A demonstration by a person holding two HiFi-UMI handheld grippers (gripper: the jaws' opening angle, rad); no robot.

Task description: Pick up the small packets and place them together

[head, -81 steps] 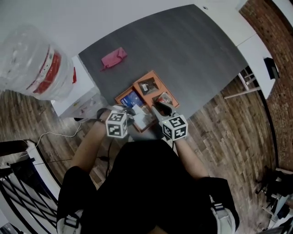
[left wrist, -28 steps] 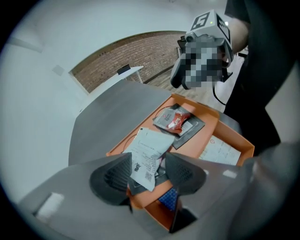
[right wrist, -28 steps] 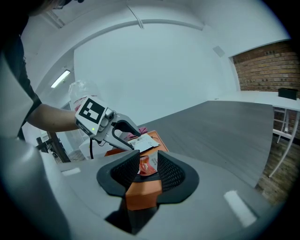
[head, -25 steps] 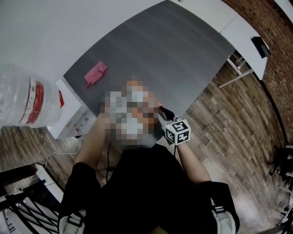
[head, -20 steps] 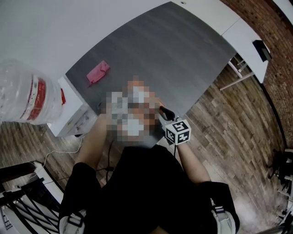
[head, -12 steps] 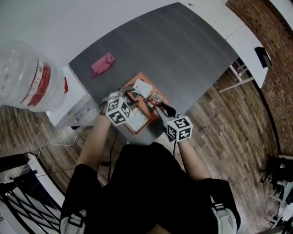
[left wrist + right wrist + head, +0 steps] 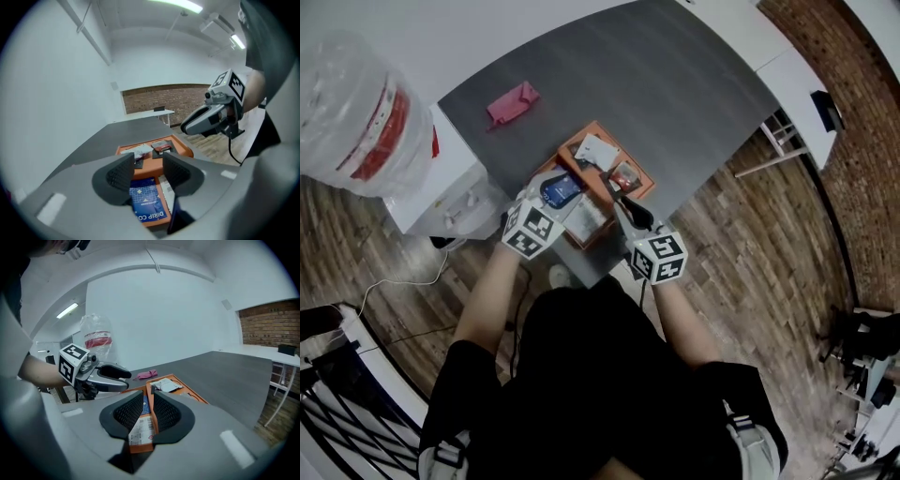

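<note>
An orange tray [image 7: 572, 146] lies near the front edge of the grey table [image 7: 675, 84]. In it are a blue packet [image 7: 561, 190], a white packet [image 7: 596, 150], a dark packet with red [image 7: 624, 175] and a white barcode packet [image 7: 589, 216]. My left gripper [image 7: 147, 173] hovers open over the blue packet [image 7: 147, 202]; its jaws have just been closing, with nothing between the pads. My right gripper [image 7: 149, 412] hangs at the tray's right side above the barcode packet [image 7: 140, 430]. Its jaws have also just been closing; a narrow empty gap remains.
A pink cloth [image 7: 512, 102] lies at the table's far left corner. A large water bottle [image 7: 356, 112] stands on a white cabinet [image 7: 441, 202] left of the table. White desks [image 7: 787, 66] stand to the right, with wooden floor [image 7: 750, 234] beyond the table's front edge.
Both grippers have drawn back toward the tray's near edge and risen a little. The left one has rolled, and the blue packet now shows beyond it.
</note>
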